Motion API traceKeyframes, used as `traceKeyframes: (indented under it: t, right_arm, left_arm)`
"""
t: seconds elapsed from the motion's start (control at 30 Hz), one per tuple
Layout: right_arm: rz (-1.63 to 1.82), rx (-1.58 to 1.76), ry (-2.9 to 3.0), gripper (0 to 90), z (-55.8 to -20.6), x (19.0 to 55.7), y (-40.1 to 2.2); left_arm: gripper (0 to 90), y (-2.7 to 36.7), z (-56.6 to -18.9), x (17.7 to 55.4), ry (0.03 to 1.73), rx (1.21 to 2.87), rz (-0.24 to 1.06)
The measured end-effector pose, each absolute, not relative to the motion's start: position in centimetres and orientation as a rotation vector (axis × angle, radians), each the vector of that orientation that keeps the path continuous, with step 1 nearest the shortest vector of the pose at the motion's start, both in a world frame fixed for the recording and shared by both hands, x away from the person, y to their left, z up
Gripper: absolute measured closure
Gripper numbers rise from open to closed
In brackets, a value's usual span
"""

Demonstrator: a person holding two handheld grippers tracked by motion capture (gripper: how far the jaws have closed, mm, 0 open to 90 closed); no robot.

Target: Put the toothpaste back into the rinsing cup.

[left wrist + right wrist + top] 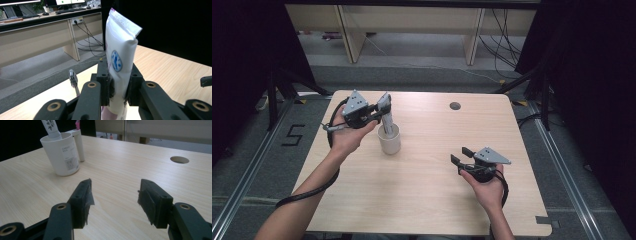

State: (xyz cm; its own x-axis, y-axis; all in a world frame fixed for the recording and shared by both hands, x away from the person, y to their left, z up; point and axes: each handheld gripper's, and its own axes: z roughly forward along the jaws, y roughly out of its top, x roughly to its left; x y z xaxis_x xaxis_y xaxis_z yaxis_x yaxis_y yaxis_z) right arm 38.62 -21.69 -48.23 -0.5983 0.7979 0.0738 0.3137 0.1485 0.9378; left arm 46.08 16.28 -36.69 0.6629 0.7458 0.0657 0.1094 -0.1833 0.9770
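A white cup with a side handle stands upright on the left half of the wooden table. A white toothpaste tube stands up in the cup, crimped end up, and my left gripper is shut on its middle just above the rim. A toothbrush head pokes up beside the tube. My right gripper hovers low over the right half of the table, open and empty, pointed toward the cup, where the tube's lower end enters it.
A round cable hole sits near the table's far edge. Desk legs and loose cables lie on the floor beyond the table. Black curtains hang on both sides.
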Motion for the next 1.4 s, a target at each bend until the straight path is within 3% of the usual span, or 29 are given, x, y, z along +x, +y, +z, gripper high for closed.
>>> traceKeyframes:
  t: [1.4]
  right_arm:
    - [1.447, 1.062, 1.988, 44.5, -48.3, 38.7, -21.6]
  left_arm:
    - [76.6, 16.1, -43.0, 47.3, 0.758, 1.733, 0.634]
